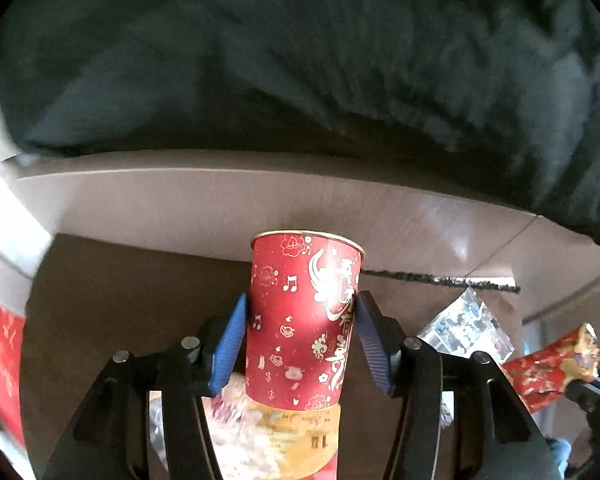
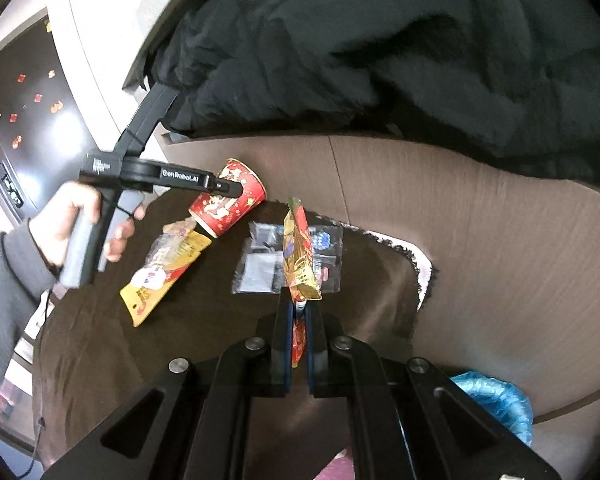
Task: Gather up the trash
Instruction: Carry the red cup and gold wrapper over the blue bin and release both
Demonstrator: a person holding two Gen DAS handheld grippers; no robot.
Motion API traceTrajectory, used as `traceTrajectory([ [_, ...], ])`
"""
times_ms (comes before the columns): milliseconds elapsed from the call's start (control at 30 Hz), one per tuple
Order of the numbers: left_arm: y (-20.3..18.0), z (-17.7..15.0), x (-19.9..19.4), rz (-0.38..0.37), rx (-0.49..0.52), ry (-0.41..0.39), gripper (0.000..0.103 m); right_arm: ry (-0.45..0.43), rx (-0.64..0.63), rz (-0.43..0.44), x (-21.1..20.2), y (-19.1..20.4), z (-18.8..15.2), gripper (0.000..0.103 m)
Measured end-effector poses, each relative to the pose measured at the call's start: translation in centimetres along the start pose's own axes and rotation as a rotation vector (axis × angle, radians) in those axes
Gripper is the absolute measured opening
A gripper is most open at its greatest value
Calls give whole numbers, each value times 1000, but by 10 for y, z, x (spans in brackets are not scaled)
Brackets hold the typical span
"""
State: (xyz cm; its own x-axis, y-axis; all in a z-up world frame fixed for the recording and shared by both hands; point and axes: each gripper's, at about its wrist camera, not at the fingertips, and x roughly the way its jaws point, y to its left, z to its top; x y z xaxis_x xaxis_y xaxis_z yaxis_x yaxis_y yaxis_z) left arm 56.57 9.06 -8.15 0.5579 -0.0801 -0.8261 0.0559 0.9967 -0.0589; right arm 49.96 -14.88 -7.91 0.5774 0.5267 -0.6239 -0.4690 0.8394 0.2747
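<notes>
The red paper cup [image 1: 302,320] sits between the released left claw [image 1: 300,340], while the right claw [image 2: 299,320] grasps a snack wrapper [image 2: 300,256].

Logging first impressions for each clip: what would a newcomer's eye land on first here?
The red paper cup, patterned in gold and white, fills the middle of the left wrist view between the left gripper's blue pads. In the right wrist view the right gripper pinches a red-and-gold wrapper above the dark table. A yellow snack bag lies on the table to its left.
</notes>
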Motion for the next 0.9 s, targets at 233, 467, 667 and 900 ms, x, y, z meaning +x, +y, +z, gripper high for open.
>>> traceTrajectory([
  [233,-25,-37,-80,37,41,-184,52,-71,-18,-2,-40,9,7,4],
  [467,-132,-80,-137,-134,138,-262,53,-126,-6,-75,-106,-7,-13,4],
  [667,-226,-114,-133,-284,216,-215,53,-138,37,-167,-160,-44,-45,4],
  [900,-286,-155,-59,-326,166,-55,53,-74,109,-256,-176,-101,-89,4],
])
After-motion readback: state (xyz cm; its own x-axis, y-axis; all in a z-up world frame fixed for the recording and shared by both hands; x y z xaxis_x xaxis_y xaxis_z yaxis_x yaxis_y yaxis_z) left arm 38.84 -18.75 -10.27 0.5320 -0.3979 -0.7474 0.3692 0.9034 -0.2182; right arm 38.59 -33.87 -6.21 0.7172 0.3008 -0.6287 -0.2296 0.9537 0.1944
